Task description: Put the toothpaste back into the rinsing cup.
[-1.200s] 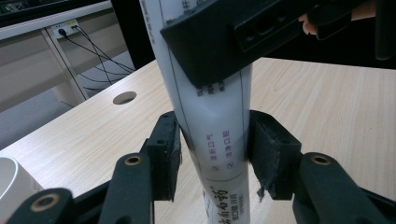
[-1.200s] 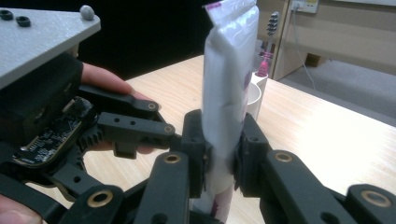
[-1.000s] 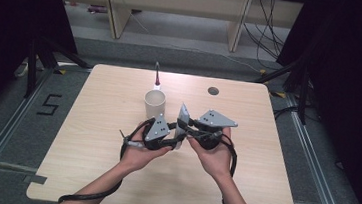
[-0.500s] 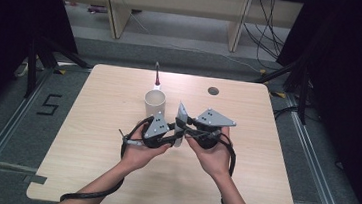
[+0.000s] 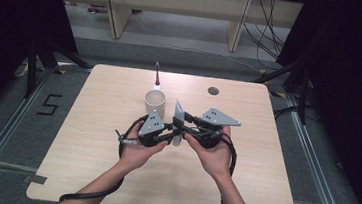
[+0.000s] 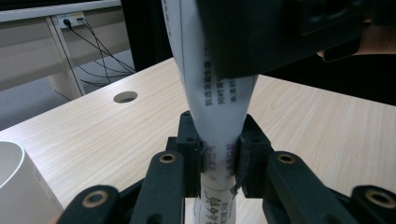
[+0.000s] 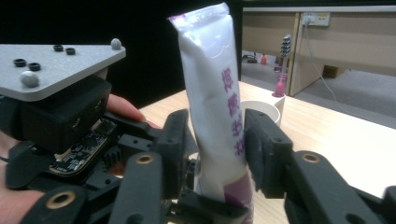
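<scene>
High view: we hold a white tube (image 5: 179, 113) upright between our two grippers above the middle of the table (image 5: 90, 138), its flat crimped end pointing up and its long axis close to vertical. Our left gripper (image 5: 171, 137) and right gripper (image 5: 183, 124) meet at the tube from opposite sides, the right one higher up. A white cup (image 5: 154, 103) stands just behind the left gripper, with a toothbrush (image 5: 157, 76) upright beyond it and a round hole (image 5: 213, 91) in the tabletop to the right.

Left gripper view: our left gripper (image 6: 219, 163) has just been closing, and its pads pinch the tube (image 6: 212, 116) near its lower end, where the tube narrows. The tube runs straight up and away from the pads, and our right gripper's black body crosses it higher up.

Right gripper view: our right gripper (image 7: 217, 144) has just been opening; the tube (image 7: 215, 93) stands between its jaws. The left pad lies against the tube; whether the right pad touches the tube we cannot tell. The crimped end tops the tube, purple lettering running down its length.
</scene>
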The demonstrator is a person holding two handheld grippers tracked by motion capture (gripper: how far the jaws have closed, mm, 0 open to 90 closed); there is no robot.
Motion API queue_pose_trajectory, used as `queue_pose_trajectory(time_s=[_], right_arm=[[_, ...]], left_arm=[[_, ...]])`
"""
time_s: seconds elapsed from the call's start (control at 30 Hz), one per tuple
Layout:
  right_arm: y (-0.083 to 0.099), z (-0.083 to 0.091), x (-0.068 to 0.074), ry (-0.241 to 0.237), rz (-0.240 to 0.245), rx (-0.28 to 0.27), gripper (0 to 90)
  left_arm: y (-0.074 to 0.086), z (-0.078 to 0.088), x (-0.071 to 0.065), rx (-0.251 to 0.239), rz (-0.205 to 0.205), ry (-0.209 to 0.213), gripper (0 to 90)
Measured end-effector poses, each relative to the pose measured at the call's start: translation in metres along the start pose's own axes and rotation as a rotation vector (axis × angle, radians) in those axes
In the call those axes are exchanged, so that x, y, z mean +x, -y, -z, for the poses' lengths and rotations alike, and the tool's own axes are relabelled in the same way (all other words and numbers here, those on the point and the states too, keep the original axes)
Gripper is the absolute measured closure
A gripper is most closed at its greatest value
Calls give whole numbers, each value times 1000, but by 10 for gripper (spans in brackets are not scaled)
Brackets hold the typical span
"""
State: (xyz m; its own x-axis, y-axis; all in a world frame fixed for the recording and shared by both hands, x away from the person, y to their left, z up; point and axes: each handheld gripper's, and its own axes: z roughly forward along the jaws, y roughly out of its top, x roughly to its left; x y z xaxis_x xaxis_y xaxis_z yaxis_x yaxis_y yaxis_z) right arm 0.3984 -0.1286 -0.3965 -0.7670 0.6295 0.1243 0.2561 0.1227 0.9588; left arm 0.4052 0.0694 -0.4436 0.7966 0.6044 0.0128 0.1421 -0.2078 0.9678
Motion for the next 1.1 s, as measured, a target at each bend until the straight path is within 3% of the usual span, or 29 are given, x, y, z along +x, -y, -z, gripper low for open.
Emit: queue_pose_trajectory(time_s=[0.23,0.37,0.4,0.43,0.47,0.6,0.63,0.7,0.73,0.83,0.87,0.93,0.97,1.1], right_arm=[[0,6,-1,-15,-25,-63,534],[-2,12,0,-18,-12,-94,509],[-2,15,1,-11,-25,-104,505],[-2,17,-1,-4,-1,-126,499],[-2,20,-1,0,-22,-133,493],[4,34,-6,45,-25,-150,462],[6,37,-9,62,-2,-157,457],[16,45,-14,79,-33,-148,453],[19,48,-18,94,-16,-147,453],[39,63,-26,135,-40,-136,453],[44,66,-27,131,-74,-133,453],[57,74,-33,165,-73,-129,453],[63,77,-35,165,-99,-119,453],[81,87,-44,211,-94,-132,448]], left_arm=[[-2,5,6,-11,19,-12,756],[-1,7,8,-13,20,-19,757],[-1,7,8,-14,23,-21,757],[-1,8,9,-15,25,-22,757],[-1,8,9,-15,26,-22,757],[-1,11,11,-22,24,-31,757],[-1,12,12,-21,22,-33,757],[-1,14,13,-25,21,-39,757],[-1,15,15,-34,22,-41,757],[-2,19,18,-34,12,-52,757],[-2,20,20,-44,15,-53,757],[-4,22,23,-41,18,-60,757],[-4,23,24,-43,22,-60,757],[-9,26,32,-39,12,-66,757]])
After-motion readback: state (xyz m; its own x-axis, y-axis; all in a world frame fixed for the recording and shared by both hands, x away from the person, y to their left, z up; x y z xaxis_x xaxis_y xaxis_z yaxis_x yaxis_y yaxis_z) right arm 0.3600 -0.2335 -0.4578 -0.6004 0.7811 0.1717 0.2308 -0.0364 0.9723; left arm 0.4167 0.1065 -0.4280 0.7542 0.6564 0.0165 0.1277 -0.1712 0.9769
